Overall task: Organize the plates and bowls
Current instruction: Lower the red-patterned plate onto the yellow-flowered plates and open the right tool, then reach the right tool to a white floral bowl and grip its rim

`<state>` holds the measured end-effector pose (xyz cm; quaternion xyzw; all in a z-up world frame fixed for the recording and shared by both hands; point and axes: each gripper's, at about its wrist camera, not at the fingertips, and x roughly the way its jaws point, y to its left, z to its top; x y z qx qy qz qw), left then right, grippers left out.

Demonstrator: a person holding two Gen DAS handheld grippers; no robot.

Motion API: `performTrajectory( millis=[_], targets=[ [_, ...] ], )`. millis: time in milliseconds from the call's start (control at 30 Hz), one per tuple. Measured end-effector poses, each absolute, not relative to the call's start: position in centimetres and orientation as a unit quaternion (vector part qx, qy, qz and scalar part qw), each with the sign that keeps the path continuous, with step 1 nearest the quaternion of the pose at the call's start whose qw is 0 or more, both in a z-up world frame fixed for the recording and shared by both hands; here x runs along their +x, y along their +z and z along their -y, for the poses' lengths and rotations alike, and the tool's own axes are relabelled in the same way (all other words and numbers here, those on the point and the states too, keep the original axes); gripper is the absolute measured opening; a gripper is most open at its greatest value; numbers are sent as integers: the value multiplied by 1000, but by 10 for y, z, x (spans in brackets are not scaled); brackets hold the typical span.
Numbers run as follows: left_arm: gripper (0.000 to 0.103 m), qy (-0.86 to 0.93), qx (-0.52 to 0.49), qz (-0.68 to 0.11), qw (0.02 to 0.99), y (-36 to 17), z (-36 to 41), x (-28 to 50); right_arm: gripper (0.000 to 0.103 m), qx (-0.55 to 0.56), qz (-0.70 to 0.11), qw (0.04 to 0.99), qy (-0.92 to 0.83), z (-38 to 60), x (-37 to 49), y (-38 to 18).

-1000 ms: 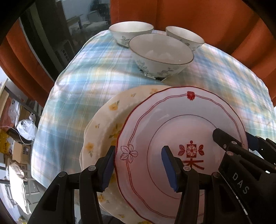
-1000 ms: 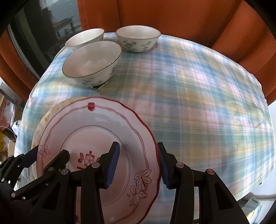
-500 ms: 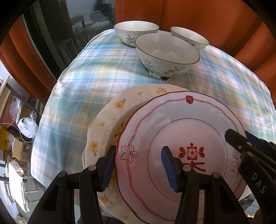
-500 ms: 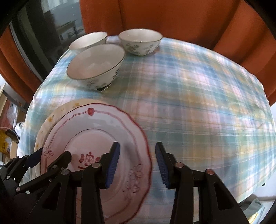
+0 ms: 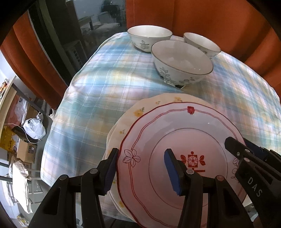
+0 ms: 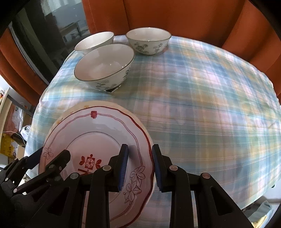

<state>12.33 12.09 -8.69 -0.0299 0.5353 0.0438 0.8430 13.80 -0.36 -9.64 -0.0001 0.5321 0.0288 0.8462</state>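
The red-trimmed plate (image 5: pixel 177 140) sits low in frame atop the yellow-flowered plate (image 5: pixel 140 110) on the worktop (image 6: pixel 202 98). Left gripper (image 5: pixel 140 171) and right gripper (image 6: pixel 139 168) each straddle its rim; whether either is clenched I cannot tell. Best to centre it on the stack before letting go.

Glazed crockery is sitting on soft woven cloth, flanked by matt black plastic tools.

The red-trimmed plate (image 5: pixel 184 140) is showing a glossy, smooth ceramic glaze that is catching pale highlights, and the cream plate (image 5: pixel 140 108) beneath it is looking equally glazed with a faintly beaded rim. The three bowls (image 6: pixel 105 64) are gleaming as smooth glazed ceramic with thin dark rims. The plaid tablecloth (image 6: pixel 202 105) covering the counter is appearing as matt woven fabric, slightly rumpled. The left gripper (image 5: pixel 140 172) and right gripper (image 6: pixel 139 168) are looking like matt black plastic with small metal rivets, their fingers (image 6: pixel 123 168) faced in blue ribbed, rubbery pads. The curtains (image 6: pixel 175 15) behind are hanging as matt orange cloth.
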Motion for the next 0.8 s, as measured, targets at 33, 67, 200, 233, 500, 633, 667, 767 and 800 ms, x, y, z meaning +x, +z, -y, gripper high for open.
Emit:
performTrajectory(
  millis=[33,67,200,233,500,633,667,767,800],
  targets=[
    [53,46,-25,-534,844,-87,-120,123,31,2,-534,845,28,3,139,-97],
    [53,46,-23,-532,845,-87,-121,123,31,5,-535,844,28,3,140,-99],
    [56,50,-4,-523,851,-89,-118,124,32,-4,-530,847,23,-3,142,-100],
    [58,49,0,-521,852,-90,-117,124,32,-8,-529,848,21,-5,142,-100],
    [66,33,-12,-519,854,-88,-118,124,38,-26,-527,849,14,-11,141,-104],
    [71,24,-29,-524,851,-86,-124,130,38,-6,-536,844,18,-6,144,-101],
    [71,23,-29,-523,851,-86,-124,132,39,-5,-540,842,19,-5,147,-101],
    [74,26,-28,-518,854,-80,-127,141,47,0,-539,842,22,-5,152,-95],
    [74,28,-28,-515,856,-76,-128,146,51,2,-533,846,22,-4,156,-91]
  ],
)
